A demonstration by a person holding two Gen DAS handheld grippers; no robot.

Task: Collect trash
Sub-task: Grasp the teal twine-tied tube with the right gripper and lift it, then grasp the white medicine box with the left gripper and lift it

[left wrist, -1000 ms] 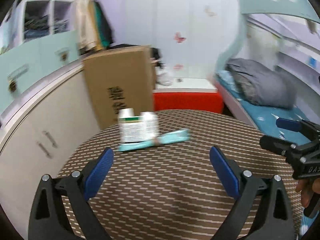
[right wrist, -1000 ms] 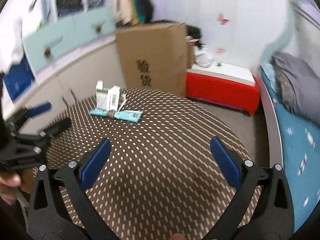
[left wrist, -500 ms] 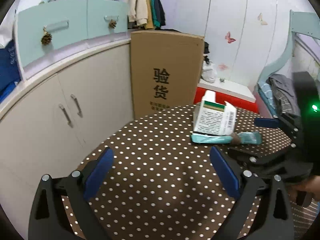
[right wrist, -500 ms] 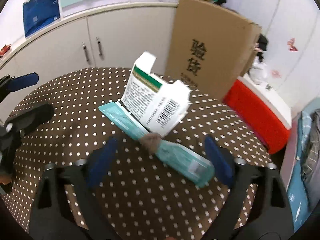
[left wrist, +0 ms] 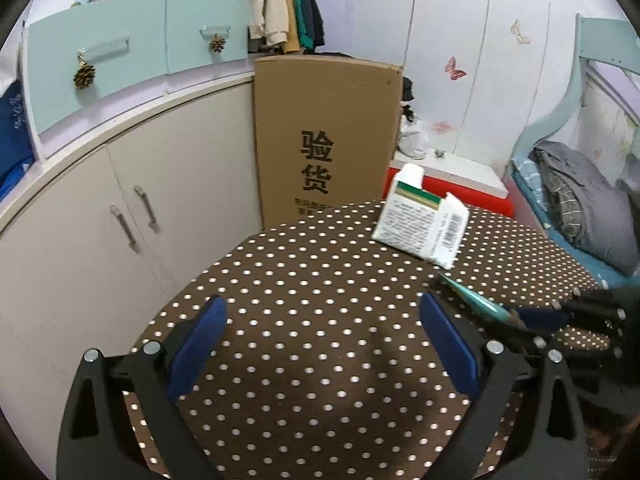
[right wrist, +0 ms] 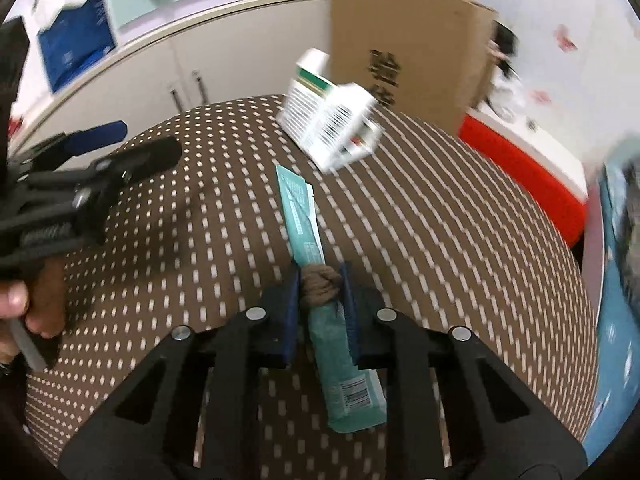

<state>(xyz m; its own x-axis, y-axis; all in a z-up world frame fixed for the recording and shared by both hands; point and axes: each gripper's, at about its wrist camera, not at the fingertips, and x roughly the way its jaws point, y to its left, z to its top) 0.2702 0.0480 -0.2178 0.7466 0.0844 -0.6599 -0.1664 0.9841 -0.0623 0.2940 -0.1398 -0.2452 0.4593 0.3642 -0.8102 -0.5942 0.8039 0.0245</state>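
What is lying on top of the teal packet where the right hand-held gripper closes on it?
A brown knotted lump lies across the teal packet, pinched with it by the right hand-held gripper. The packet's surface beneath the lump is covered.

Carton on table, wrapper before it, cardboard box behind table, cabinet left.

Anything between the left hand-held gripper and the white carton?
Nothing: only bare dotted tablecloth lies between the left hand-held gripper and white carton, per the left wrist view.
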